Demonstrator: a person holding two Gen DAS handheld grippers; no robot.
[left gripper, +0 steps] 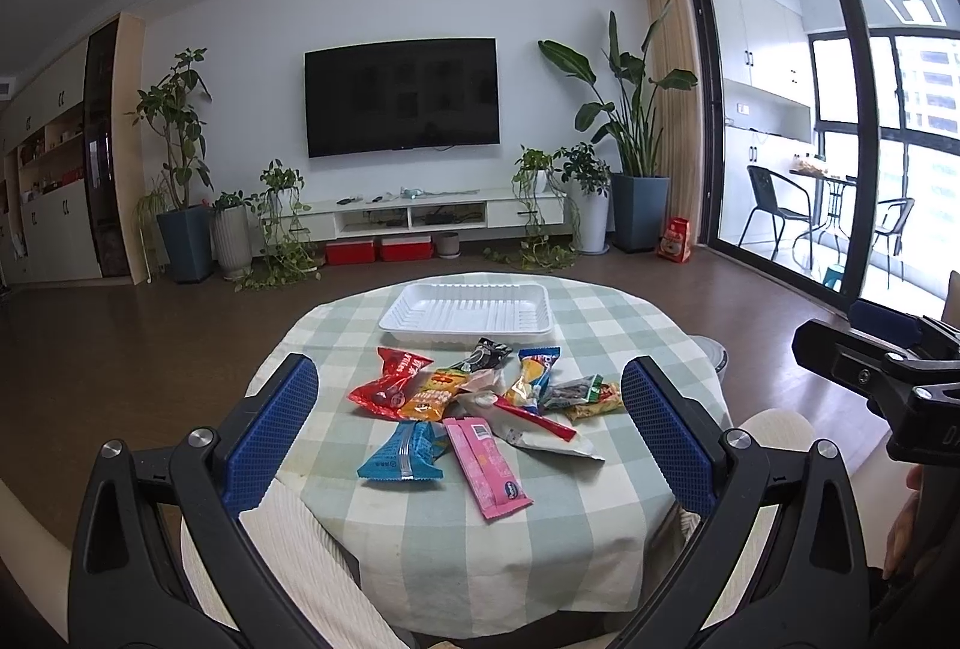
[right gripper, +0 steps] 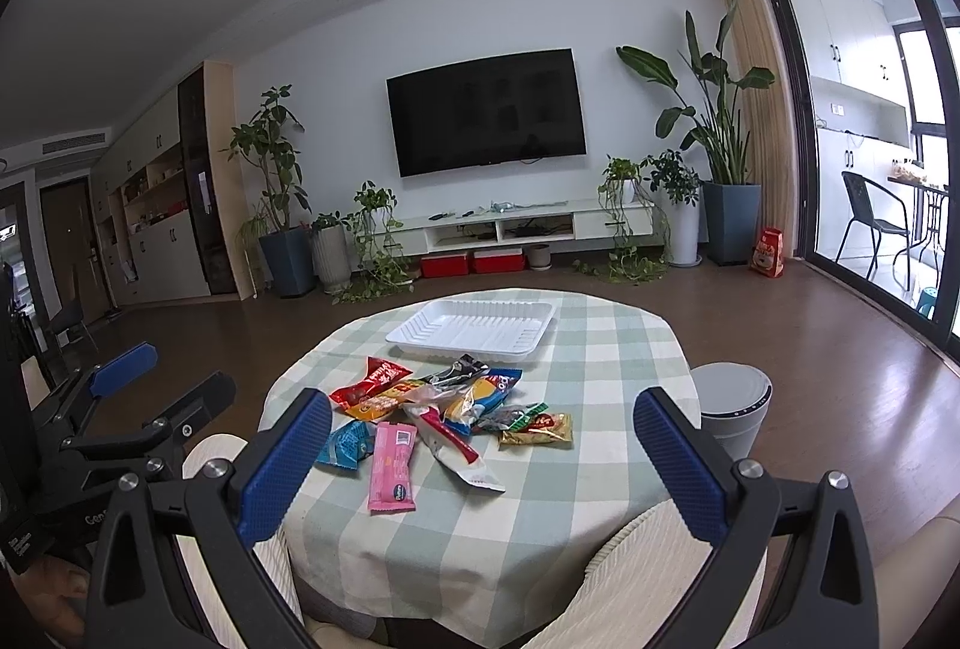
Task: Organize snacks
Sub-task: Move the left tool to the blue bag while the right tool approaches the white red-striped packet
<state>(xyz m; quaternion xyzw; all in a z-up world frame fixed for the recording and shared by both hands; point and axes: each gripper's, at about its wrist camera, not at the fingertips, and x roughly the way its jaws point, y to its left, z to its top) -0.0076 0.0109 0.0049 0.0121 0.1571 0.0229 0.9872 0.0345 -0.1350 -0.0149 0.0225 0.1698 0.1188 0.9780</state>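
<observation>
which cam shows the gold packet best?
Right wrist. The gold packet lies at the pile's right edge, whole and unobstructed. The left wrist view shows it partly hidden behind the right finger of the left hand-held gripper.

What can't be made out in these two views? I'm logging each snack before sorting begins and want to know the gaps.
- Snack pile: packets overlap, so the lower ones are partly covered in both views; an exact count is unsure.
- Pink packet: its print is too small to read.
- White tray: its far inner wall is hidden by its rim.
- Table: its near edge is cut off by both open grippers' fingers.
</observation>
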